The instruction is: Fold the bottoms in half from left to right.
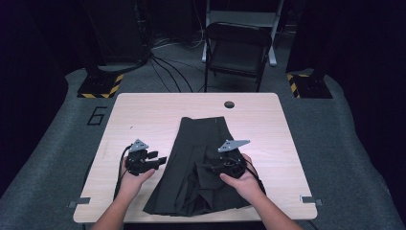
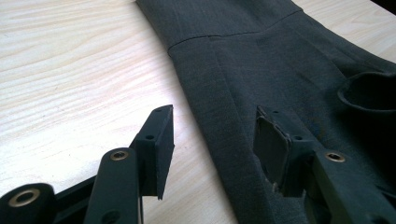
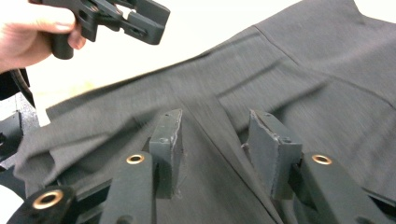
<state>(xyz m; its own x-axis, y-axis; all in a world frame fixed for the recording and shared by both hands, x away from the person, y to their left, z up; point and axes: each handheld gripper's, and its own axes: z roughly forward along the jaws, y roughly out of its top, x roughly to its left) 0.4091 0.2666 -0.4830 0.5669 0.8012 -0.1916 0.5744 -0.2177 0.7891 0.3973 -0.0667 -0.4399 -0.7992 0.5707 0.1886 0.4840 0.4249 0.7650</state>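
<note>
A dark grey pleated skirt (image 1: pixel 198 132) lies flat down the middle of the wooden table (image 1: pixel 143 110), its hem rumpled near the front edge. My left gripper (image 1: pixel 160 159) hovers just left of the skirt's edge. In the left gripper view its jaws (image 2: pixel 215 140) stand open over that edge of the skirt (image 2: pixel 243 60), holding nothing. My right gripper (image 1: pixel 205 166) is above the skirt's lower middle. In the right gripper view its jaws (image 3: pixel 217 140) stand open above the fabric (image 3: pixel 299 79) with nothing pinched, and the left gripper (image 3: pixel 140 21) shows farther off in a hand.
A black folding chair (image 1: pixel 237 48) stands beyond the far table edge, with cables on the floor. A round hole (image 1: pixel 229 104) sits near the table's far edge. Bare wood lies on both sides of the skirt.
</note>
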